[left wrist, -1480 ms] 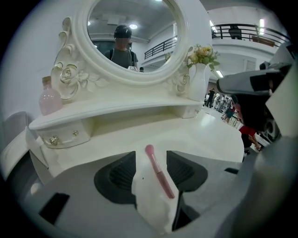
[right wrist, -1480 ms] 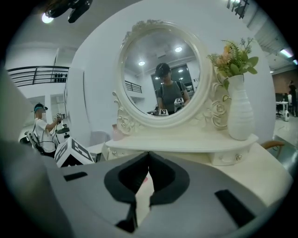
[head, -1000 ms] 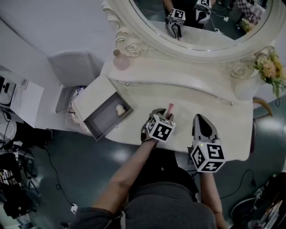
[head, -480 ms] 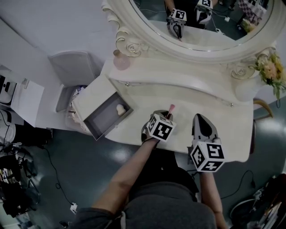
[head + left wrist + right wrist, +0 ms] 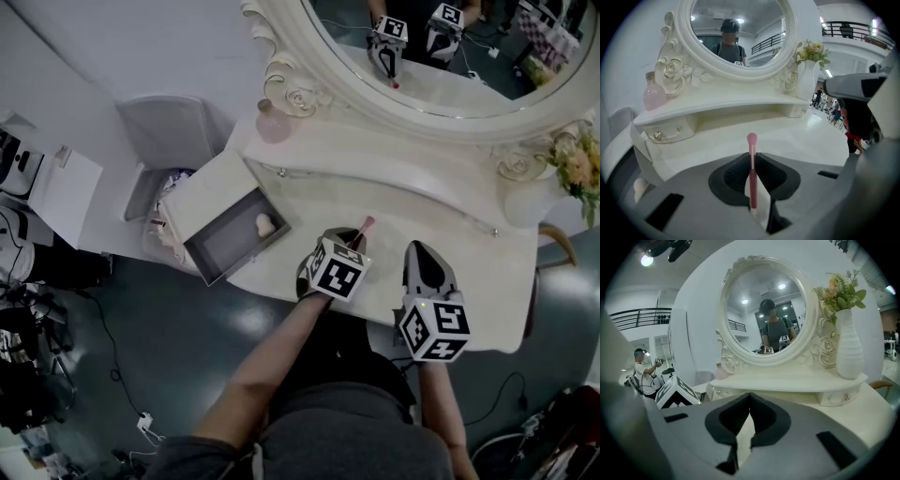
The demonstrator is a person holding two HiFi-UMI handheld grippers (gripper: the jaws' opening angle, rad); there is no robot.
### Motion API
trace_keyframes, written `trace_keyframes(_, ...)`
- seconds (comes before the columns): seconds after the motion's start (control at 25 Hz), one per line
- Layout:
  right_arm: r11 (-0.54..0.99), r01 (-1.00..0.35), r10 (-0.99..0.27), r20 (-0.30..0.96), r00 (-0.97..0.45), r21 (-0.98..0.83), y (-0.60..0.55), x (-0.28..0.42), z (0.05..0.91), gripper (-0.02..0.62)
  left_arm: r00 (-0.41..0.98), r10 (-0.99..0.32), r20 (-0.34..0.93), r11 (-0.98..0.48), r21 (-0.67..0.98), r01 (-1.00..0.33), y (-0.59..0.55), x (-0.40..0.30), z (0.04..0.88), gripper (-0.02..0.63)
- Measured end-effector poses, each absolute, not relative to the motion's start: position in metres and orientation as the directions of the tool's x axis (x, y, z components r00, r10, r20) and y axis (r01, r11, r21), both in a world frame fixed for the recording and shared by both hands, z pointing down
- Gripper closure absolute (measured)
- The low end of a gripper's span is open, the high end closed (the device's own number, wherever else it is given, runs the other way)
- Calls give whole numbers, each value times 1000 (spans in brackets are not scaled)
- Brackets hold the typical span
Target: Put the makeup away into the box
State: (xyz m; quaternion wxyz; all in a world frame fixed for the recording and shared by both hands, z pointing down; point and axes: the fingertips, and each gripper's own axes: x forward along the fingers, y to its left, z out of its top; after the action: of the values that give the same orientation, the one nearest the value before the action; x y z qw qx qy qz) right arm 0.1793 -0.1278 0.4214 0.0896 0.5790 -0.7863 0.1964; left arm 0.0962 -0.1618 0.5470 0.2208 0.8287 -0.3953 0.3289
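Observation:
A slim pink makeup brush (image 5: 364,227) (image 5: 752,138) points at the mirror from between the jaws of my left gripper (image 5: 349,242) (image 5: 752,155), just above the white dressing table (image 5: 450,253). The jaws are closing and their pads pinch the brush handle. My right gripper (image 5: 419,247) (image 5: 749,395) hovers to its right near the table's front edge, shut with nothing in it. The open box (image 5: 225,246) stands at the table's left end, with a cream puff (image 5: 265,225) inside.
A pink bottle (image 5: 273,124) (image 5: 654,96) sits on the raised shelf at the left. A white vase of flowers (image 5: 525,192) (image 5: 848,348) stands at the right. The ornate oval mirror (image 5: 450,47) backs the table. A grey bin (image 5: 173,131) stands beyond the box.
The left gripper's jaws have closed on the brush, and its pink tip has risen slightly off the table. The head view has shifted a little. The right gripper has stayed put.

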Motion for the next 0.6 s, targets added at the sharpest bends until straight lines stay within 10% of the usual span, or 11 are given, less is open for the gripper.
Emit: trace_keyframes(0.6, 476, -850, -771, 358, -527, -227, -147, 87, 419, 591, 318, -716, 621, -382, 32, -923, -170, -21, 477, 558)
